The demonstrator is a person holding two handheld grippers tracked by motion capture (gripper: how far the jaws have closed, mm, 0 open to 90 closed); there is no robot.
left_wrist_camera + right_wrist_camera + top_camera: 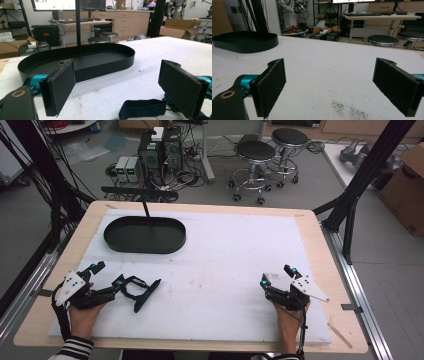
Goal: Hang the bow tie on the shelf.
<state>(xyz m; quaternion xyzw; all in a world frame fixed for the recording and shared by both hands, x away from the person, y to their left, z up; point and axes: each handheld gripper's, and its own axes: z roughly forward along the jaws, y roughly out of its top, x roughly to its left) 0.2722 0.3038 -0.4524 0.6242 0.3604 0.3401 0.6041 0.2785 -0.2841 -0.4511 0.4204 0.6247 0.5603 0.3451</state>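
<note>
A white foam mat (225, 270) is laid on the table. A black oval tray (145, 235) is seen at ten o'clock. A dark strap (142, 292) lies at eight o'clock, just beside the left gripper (117, 285), whose jaws are apart. The right gripper (275, 277), at four o'clock, is spread with nothing between.

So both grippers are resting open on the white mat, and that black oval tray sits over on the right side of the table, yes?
Not quite. The black oval tray sits at the far left of the white mat, as the high view shows. The left gripper and right gripper do rest open on it.
</note>
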